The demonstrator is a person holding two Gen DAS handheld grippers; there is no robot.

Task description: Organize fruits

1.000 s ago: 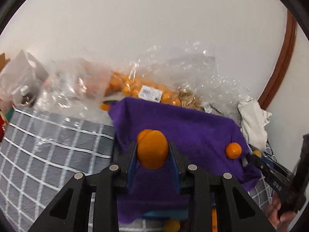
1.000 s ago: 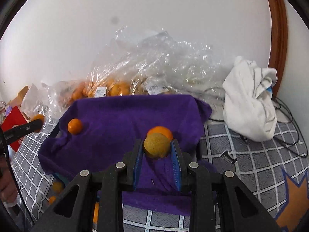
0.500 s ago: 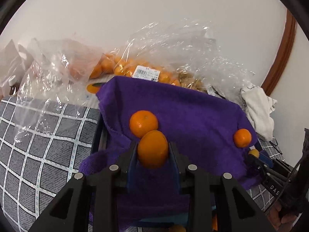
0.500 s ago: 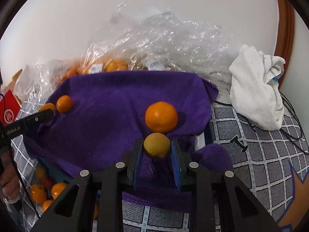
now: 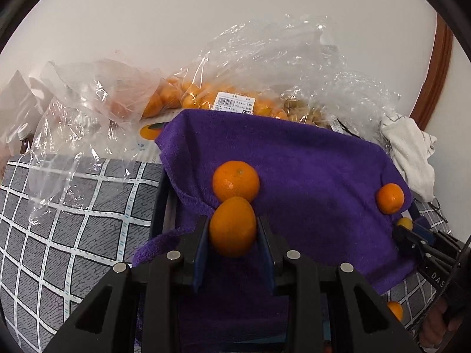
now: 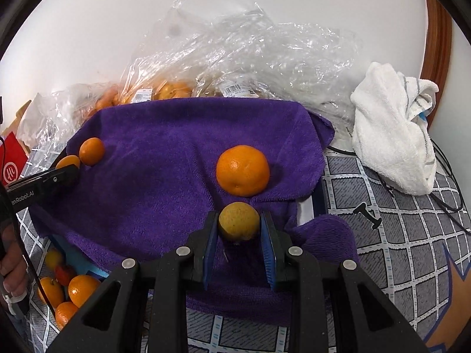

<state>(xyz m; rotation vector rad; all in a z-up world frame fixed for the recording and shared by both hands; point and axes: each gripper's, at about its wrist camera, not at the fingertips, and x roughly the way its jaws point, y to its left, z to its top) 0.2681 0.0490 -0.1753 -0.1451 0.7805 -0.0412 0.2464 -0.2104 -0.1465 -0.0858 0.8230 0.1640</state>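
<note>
A purple towel (image 5: 294,176) (image 6: 164,164) covers a box. My left gripper (image 5: 232,232) is shut on an orange mandarin (image 5: 232,226) at the towel's near left edge, just behind a loose mandarin (image 5: 236,180) lying on the towel. My right gripper (image 6: 239,223) is shut on a yellowish fruit (image 6: 239,220) at the near right edge, just short of a loose mandarin (image 6: 243,170). In the left wrist view the right gripper (image 5: 412,232) shows at the right with its fruit, beside the same mandarin (image 5: 390,198). In the right wrist view the left gripper (image 6: 59,173) shows at the left.
Clear plastic bags of mandarins (image 5: 206,100) (image 6: 164,91) lie behind the towel against the wall. A white cloth (image 6: 394,129) lies at the right. More fruits (image 6: 76,288) sit beside the box at lower left. A grey checked cloth (image 5: 59,211) covers the surface.
Both grippers have moved forward and lower over the towel, each still holding its fruit. The loose mandarins on the towel now appear closer and larger.
</note>
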